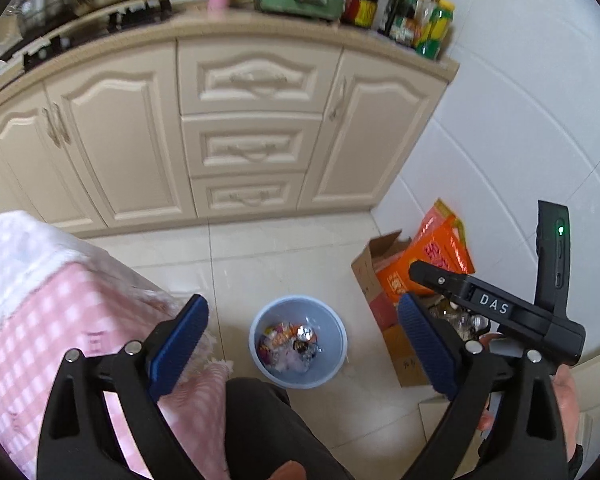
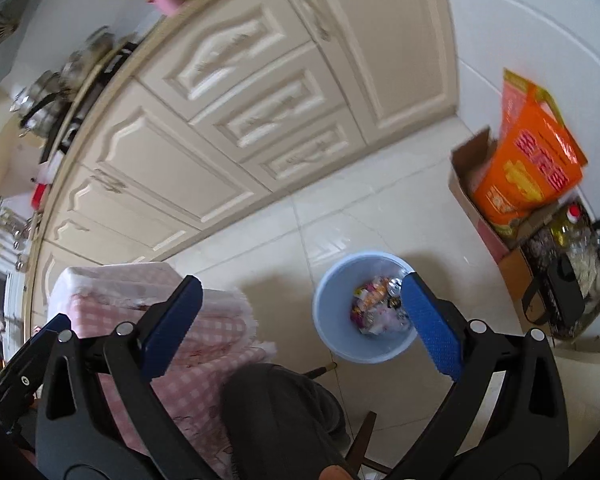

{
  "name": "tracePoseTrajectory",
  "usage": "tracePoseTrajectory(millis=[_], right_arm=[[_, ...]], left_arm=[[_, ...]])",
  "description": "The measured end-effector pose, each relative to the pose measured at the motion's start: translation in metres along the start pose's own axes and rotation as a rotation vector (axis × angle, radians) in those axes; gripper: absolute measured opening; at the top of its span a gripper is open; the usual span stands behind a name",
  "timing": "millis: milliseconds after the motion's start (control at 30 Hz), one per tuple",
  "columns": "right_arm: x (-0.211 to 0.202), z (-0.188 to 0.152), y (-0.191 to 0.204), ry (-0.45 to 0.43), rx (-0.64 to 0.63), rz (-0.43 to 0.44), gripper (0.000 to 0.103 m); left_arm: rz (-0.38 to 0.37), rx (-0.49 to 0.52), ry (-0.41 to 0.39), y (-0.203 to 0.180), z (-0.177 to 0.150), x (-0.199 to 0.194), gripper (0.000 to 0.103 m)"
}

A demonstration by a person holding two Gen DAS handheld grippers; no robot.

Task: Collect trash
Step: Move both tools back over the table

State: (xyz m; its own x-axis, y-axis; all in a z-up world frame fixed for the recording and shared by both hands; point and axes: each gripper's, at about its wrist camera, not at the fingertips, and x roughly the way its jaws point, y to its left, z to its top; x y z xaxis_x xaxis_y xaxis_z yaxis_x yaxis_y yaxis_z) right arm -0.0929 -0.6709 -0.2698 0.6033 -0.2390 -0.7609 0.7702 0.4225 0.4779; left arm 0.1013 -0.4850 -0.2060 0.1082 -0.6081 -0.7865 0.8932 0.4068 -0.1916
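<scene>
A light blue bin [image 1: 298, 344] stands on the tiled floor with colourful wrappers and foil trash [image 1: 290, 346] inside; it also shows in the right wrist view [image 2: 366, 308] with the trash [image 2: 380, 308]. My left gripper [image 1: 302, 332] is open and empty, held high above the bin. My right gripper [image 2: 300, 320] is open and empty, also high above the floor, its right pad in front of the bin's rim. The right gripper's body [image 1: 500, 308] shows at the right of the left wrist view.
A table with a pink checked cloth [image 1: 40, 300] is at the left, also in the right wrist view [image 2: 204, 340]. Cardboard boxes with an orange bag [image 1: 432, 264] stand by the white wall. Cream cabinets [image 1: 252, 128] are beyond. A person's dark-trousered knee [image 2: 276, 412] is below.
</scene>
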Motion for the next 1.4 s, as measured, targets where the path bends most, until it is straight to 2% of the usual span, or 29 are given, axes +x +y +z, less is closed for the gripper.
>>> tracePoseTrajectory(millis=[100,233,467,733,933,1200,1400], right_arm=[[-0.011,0.001,0.033,-0.023,-0.062,0.037,0.097],[-0.024,-0.002,0.089,-0.043,-0.165,0.113,0.097],[-0.038,-0.02,0.173,-0.047,-0.299,0.245,0.097],[-0.055,-0.046,0.255,-0.044,-0.441,0.366,0.097],[-0.065,-0.079,0.313,-0.026,-0.549,0.452,0.097],[-0.07,-0.132,0.384,-0.044,-0.75,0.469,0.097],[-0.057,-0.168,0.417,-0.062,-0.911,0.428,0.097]], left_arm=[[0.033,-0.01,-0.067,0.015,-0.004,-0.034,0.094],[0.137,-0.009,-0.145,0.04,-0.012,-0.075,0.094],[0.231,-0.06,-0.262,0.085,-0.028,-0.144,0.094],[0.296,-0.19,-0.342,0.134,-0.062,-0.204,0.094],[0.41,-0.28,-0.383,0.165,-0.092,-0.242,0.094],[0.561,-0.402,-0.422,0.213,-0.134,-0.288,0.094],[0.628,-0.436,-0.394,0.249,-0.158,-0.292,0.094]])
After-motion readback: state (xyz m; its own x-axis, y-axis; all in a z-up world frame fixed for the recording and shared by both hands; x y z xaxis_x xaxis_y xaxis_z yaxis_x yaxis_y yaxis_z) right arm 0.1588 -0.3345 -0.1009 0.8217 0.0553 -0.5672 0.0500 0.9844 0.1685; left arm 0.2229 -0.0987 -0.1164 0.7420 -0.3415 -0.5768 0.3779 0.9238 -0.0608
